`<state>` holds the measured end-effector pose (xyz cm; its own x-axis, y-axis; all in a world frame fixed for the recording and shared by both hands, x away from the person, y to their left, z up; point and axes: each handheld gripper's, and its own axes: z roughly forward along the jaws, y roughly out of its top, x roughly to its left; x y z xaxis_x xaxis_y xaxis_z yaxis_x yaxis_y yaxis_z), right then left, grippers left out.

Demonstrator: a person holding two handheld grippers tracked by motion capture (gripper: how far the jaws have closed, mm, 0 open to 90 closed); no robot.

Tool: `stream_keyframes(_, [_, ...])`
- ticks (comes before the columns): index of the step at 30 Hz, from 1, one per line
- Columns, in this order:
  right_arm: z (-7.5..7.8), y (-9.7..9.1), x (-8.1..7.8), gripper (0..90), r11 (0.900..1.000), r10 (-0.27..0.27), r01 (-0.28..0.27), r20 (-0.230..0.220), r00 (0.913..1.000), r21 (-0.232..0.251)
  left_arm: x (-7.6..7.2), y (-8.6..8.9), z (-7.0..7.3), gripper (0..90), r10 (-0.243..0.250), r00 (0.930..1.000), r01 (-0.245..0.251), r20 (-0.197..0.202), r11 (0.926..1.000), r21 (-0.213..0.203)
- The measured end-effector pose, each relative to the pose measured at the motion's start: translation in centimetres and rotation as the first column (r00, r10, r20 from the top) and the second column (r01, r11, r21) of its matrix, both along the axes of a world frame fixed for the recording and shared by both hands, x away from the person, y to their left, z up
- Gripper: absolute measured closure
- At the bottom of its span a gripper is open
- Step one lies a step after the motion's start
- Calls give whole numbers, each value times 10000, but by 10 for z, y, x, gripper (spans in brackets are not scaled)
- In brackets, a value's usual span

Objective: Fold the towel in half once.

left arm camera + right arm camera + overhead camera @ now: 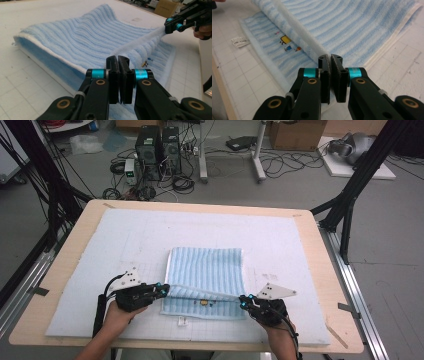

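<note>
Pinching the towel's [206,270] edge in both grippers, left [165,290] and right [243,301]; its fold hides the mat [125,245]; the label's [183,321] print is unreadable.

A pale wooden tabletop [65,265] carries a white gridded mat [125,240]; on the mat lies a blue striped towel [205,265], its white tag [182,321] alongside.

My high view looks forward and down from my side over the whole white gridded foam mat [125,245]. Each gripper view rides close behind its own black jaws, and both share the blue-striped terry towel [82,35] stretched between them.
</note>
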<state>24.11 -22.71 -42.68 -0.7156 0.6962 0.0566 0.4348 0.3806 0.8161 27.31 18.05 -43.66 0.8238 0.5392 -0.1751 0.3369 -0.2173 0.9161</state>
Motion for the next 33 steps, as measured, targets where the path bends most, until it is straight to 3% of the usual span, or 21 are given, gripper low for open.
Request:
stream_keyframes(4, [-2,2,-6,860,9999,55,-56,-119,9999,-151,-8,-1,-6,869,-14,9998,19,-184,9997,227])
stream_keyframes(9, [0,3,-16,860,9992,229,-236,-200,9995,-316,-18,1,-11,858,-103,9986,113,-512,9998,177])
stream_keyframes(11, [0,3,-19,856,9982,440,-450,-256,9987,-397,-19,2,-13,813,-61,9978,81,-661,9995,309])
stream_keyframes(12, [-1,3,-20,841,9974,538,-551,-289,9981,-459,-18,3,-13,733,79,9968,-56,-800,9996,278])
stream_keyframes(13, [-1,3,-21,816,9962,754,-771,-411,9963,-411,-16,4,-12,655,236,9957,-215,-895,9995,247])
stream_keyframes(16, [-2,3,-20,713,9958,888,-899,-607,9942,-161,-11,11,-10,569,652,9939,-643,-884,9978,135])
stream_keyframes(19, [1,-1,-17,652,9984,493,-483,-370,9981,284,-6,17,-6,562,864,9928,-876,-827,9961,-113])
stream_keyframes(22, [2,-3,-12,650,9979,229,-211,-287,9993,615,-2,21,-2,562,1003,9921,-1031,-748,9941,-346])
stream_keyframes(26, [-5,8,-3,670,10000,7,-10,-425,9991,-89,2,25,3,562,1221,9903,-1257,-664,9906,-539])
stream_keyframes(29, [-12,22,1,682,9963,519,-573,-819,9953,-646,4,25,3,562,1273,9900,-1303,-604,9902,-494])
stream_keyframes(31, [-16,29,0,693,9885,841,-950,-948,9919,-1178,7,25,3,562,1321,9892,-1353,-632,9896,-482])
stream_keyframes(32, [-16,30,-2,696,9875,872,-970,-822,9928,-1240,9,24,3,562,1344,9889,-1375,-640,9894,-461])
stream_keyframes(33, [-15,30,-3,697,9860,1026,-1149,-1042,9893,-1208,11,23,3,563,1332,9890,-1359,-636,9899,-400])
